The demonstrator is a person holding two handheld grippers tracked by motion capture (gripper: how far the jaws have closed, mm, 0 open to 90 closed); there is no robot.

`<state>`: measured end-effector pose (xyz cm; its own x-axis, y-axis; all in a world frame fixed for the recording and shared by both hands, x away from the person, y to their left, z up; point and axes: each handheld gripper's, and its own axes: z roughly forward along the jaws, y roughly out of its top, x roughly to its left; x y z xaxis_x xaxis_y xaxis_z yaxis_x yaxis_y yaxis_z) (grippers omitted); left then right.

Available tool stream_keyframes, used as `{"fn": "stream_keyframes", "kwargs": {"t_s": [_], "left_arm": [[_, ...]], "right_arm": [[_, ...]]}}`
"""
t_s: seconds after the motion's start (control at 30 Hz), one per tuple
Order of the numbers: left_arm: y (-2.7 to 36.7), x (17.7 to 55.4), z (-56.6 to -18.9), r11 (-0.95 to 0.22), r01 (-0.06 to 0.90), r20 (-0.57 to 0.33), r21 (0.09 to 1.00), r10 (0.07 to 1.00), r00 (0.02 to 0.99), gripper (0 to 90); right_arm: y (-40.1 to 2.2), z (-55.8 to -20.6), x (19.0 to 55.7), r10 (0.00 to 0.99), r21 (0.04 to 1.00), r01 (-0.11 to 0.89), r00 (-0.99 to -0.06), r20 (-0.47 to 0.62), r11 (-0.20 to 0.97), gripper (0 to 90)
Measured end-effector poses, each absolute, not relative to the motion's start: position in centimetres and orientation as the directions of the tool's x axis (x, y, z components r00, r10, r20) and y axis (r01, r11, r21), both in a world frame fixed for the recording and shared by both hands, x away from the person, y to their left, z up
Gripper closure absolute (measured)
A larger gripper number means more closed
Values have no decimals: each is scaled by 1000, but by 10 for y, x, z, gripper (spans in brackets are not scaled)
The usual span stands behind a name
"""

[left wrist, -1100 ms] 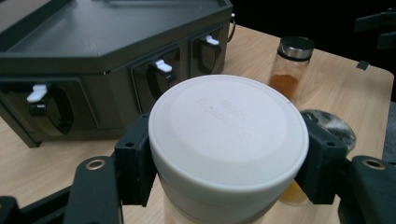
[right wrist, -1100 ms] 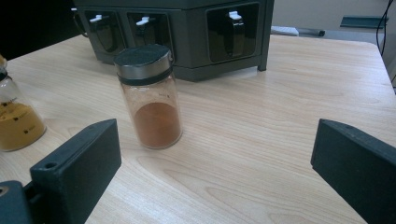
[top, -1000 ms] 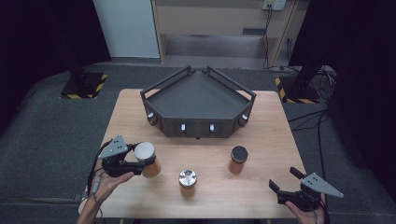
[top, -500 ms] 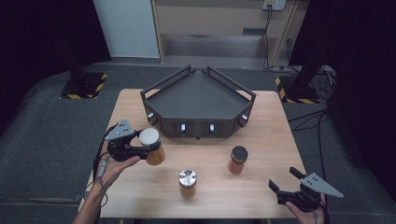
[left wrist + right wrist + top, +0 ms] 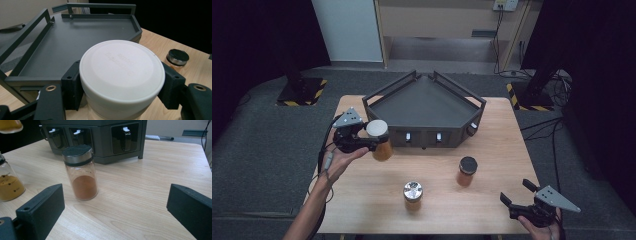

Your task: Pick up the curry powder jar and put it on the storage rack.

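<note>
The left tongs [image 5: 373, 142] are clamped on a jar with a white lid [image 5: 379, 139], one jaw on each side just under the lid, and they hold it in the air, off the bench [image 5: 492, 165], just beside the front left corner of the dark tray [image 5: 427, 102]. In the left gripper view the white lid [image 5: 122, 70] sits between the two black jaws and the flat inside of the tray [image 5: 72, 42] lies directly behind it, with nothing in it. I judge that the work is to bring the jars into the tray, and that the first jar is lifted but not yet set down, so this step is about half done. Two more jars stand on the bench: one with a silver lid [image 5: 413, 194] near the front edge, and one with a black lid [image 5: 467, 171] to its right, closer to the tray. The right tongs [image 5: 518, 194] rest low at the front right corner of the bench with the jaws wide apart and nothing between them; in the right gripper view the black-lidded jar [image 5: 80, 171] stands ahead of them, untouched. So most of the work is left.
</note>
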<state>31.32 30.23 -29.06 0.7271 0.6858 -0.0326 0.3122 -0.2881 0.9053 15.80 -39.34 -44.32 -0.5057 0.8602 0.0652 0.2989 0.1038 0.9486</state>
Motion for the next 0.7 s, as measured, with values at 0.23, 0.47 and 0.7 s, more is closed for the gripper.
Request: {"fn": "stream_keyframes", "kwargs": {"t_s": [0.23, 0.47, 0.7], "left_arm": [[295, 328, -281, -285, 325, -36, 902, 701, 713, 328], [291, 342, -273, -273, 327, -37, 905, 715, 698, 328], [286, 350, -262, -271, 324, -21, 907, 737, 676, 329]], "right_arm": [[-394, -443, 158, 859, 949, 298, -507, 65, 105, 16], [-395, -443, 158, 858, 949, 300, -509, 69, 101, 16], [-395, -443, 159, 859, 947, 304, -507, 74, 98, 16]]}}
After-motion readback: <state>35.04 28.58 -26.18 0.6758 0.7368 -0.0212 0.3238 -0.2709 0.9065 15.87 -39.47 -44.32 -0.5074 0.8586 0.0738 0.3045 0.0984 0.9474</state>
